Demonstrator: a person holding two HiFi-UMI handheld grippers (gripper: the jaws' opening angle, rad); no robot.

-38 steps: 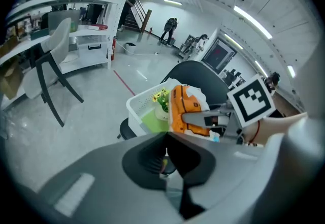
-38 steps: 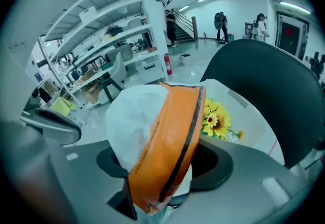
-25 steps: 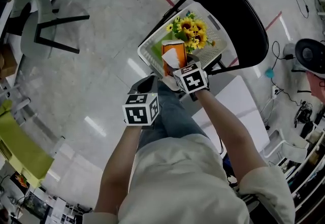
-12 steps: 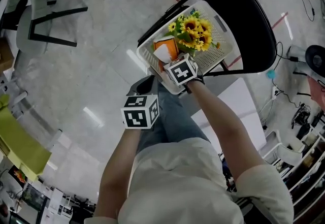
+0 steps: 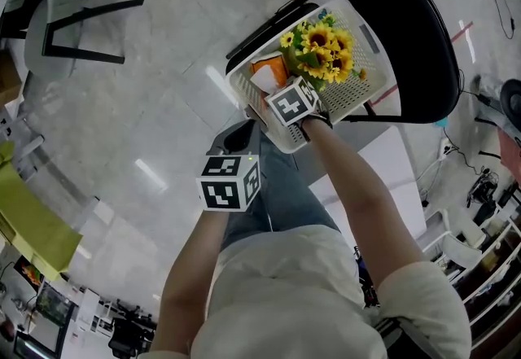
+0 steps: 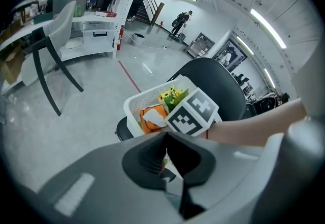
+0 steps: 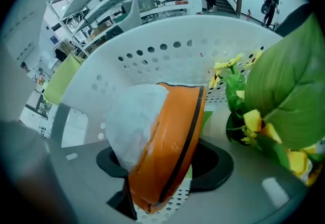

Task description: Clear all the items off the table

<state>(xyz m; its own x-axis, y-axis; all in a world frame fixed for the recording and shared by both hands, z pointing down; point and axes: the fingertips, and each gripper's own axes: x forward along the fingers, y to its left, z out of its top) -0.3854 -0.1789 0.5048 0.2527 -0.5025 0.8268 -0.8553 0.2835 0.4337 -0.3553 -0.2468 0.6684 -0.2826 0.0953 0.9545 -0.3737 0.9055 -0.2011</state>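
A white perforated basket (image 5: 273,136) rests on a black chair (image 5: 423,32) and holds a bunch of sunflowers (image 5: 324,46). My right gripper (image 5: 275,82) reaches into the basket's near left corner, shut on an orange tissue pack (image 5: 267,71) with white tissue sticking out. In the right gripper view the tissue pack (image 7: 170,147) stands upright between the jaws, just above the basket wall (image 7: 167,60) and floor, with the sunflowers (image 7: 274,96) to its right. My left gripper (image 5: 236,139) hangs lower, over the person's knee, shut and empty. Its own view shows the left gripper (image 6: 165,159) below the basket (image 6: 133,108).
A white chair (image 5: 45,15) stands on the grey floor at the upper left. A white tabletop (image 5: 383,166) lies right of the person's leg. Red floor lines run under the black chair. Shelving and cables fill the right edge.
My right gripper has carried the orange tissue pack forward and down, from above the basket's near rim to inside the basket beside the sunflowers. The left gripper has barely moved.
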